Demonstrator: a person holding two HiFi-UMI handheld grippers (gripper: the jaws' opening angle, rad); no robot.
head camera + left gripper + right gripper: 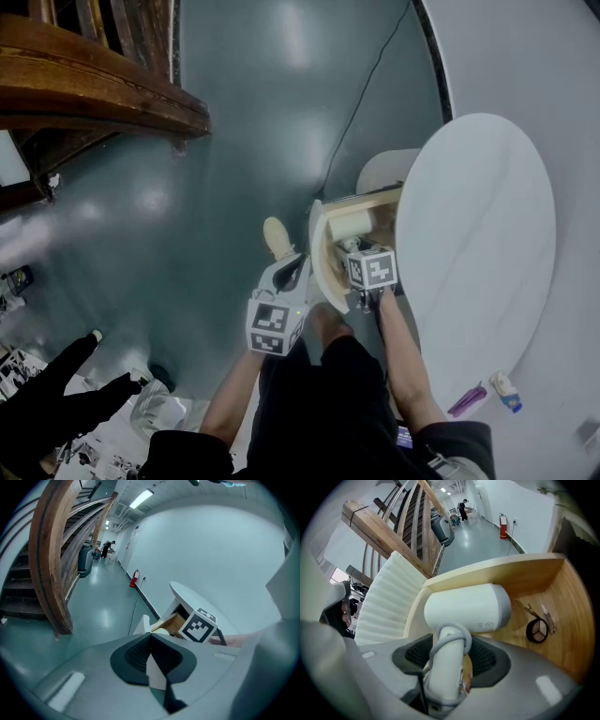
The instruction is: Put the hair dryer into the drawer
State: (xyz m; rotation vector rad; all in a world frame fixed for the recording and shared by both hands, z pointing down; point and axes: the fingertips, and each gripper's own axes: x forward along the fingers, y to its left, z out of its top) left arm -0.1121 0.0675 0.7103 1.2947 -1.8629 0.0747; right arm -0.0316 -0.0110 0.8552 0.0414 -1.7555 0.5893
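A white hair dryer (464, 609) with its grey cord looped round the handle hangs over the open wooden drawer (553, 592). My right gripper (447, 656) is shut on its handle, pointing steeply down. In the head view the hair dryer (349, 225) lies within the pulled-out drawer (322, 262) under the round white table (478, 234), with the right gripper (352, 247) just above it. My left gripper (291, 272) hovers beside the drawer's front, shut and holding nothing. The left gripper view shows its fingertips (150, 637) together, with the drawer (171, 623) beyond.
A small round makeup compact (536, 631) lies on the drawer's floor at the right. A wooden staircase (94, 94) stands far left. A thin cable (361, 94) runs across the grey floor. A purple item (466, 400) and a small bottle (506, 392) lie at lower right.
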